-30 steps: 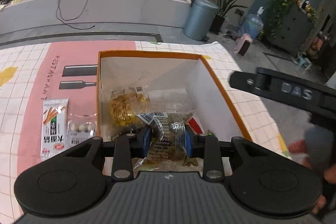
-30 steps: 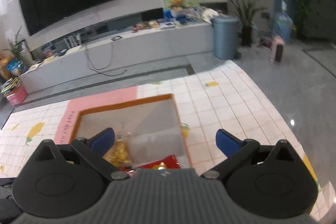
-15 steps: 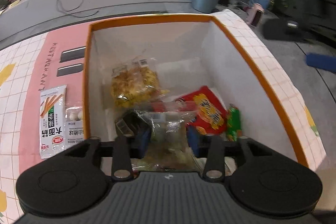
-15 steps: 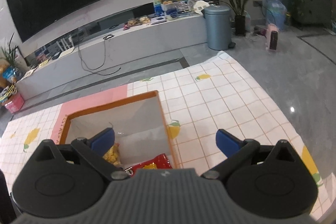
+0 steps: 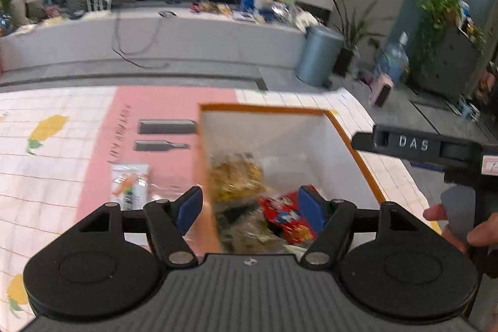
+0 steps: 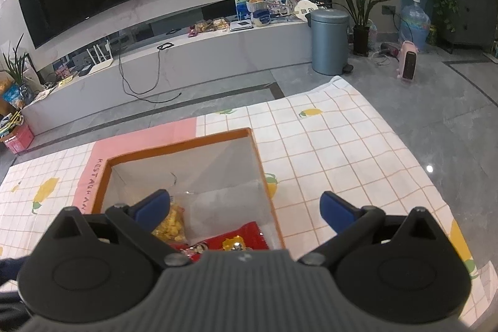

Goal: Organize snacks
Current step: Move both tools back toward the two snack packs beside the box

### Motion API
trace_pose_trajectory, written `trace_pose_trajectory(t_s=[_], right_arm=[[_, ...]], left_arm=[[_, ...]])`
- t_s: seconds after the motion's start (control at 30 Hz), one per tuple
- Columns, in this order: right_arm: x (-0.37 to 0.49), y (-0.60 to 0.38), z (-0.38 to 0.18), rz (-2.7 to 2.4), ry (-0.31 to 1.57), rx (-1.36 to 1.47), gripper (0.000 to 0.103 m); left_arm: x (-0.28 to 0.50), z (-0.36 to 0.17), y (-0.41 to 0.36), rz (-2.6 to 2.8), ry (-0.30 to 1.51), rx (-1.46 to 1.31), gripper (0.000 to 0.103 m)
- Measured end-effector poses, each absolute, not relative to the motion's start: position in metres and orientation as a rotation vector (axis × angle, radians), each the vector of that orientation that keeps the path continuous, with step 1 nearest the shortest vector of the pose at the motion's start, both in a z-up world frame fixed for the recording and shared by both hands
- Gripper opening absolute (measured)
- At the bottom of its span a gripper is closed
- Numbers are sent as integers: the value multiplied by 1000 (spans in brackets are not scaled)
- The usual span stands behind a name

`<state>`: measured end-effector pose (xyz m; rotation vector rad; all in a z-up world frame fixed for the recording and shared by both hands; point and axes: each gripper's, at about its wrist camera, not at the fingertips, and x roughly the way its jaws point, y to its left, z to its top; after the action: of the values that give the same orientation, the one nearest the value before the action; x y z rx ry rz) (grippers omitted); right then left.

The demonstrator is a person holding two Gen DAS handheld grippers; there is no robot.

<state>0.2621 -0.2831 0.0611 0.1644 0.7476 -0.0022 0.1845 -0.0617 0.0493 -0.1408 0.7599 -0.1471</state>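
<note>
- Box (image 5: pixel 344 126), orange-rimmed, lies ahead of both sets of fingers.
- Yellow bag (image 5: pixel 235 176) and red bag (image 5: pixel 281 215) sit inside it, between the left gripper's (image 5: pixel 249 203) spread fingers.
- Carrot packet (image 5: pixel 129 184) lies left of the left fingers.
- Right gripper (image 6: pixel 246 204): fingers spread, empty.

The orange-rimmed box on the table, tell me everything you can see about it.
The box is open-topped and rectangular, with an orange rim and plain white inner walls; it looks like cardboard. It sits upright on the checked tablecloth, its left side over the cloth's pink panel. Inside lie a clear bag of yellow snacks, a red packet and another clear wrapped snack near the front. Both grippers hover open above its near end, touching nothing.
</note>
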Motion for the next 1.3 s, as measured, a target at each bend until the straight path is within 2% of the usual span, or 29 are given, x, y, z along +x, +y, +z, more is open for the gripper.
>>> trace_pose_trajectory(t_s=[0.43,0.8,0.87,0.97,1.03,1.27,1.3], right_arm=[[248,-219,74,4,693,61,100],[224,-140,78,275,670,85,100],[219,-126,76,299,659,75,94],[218,-108,69,316,655,42,93],[219,-100,65,325,662,38,87],[230,-64,41,341,702,-7,81],[233,-59,36,344,714,-13,77]], left_arm=[[160,71,-2,-57,722,-98,84],[161,73,66,-21,719,-135,84],[163,67,79,-22,732,-153,84],[166,55,99,-14,760,-180,84],[169,47,113,7,769,-204,84],[177,2,154,34,844,-251,84],[178,-5,160,39,859,-252,84]])
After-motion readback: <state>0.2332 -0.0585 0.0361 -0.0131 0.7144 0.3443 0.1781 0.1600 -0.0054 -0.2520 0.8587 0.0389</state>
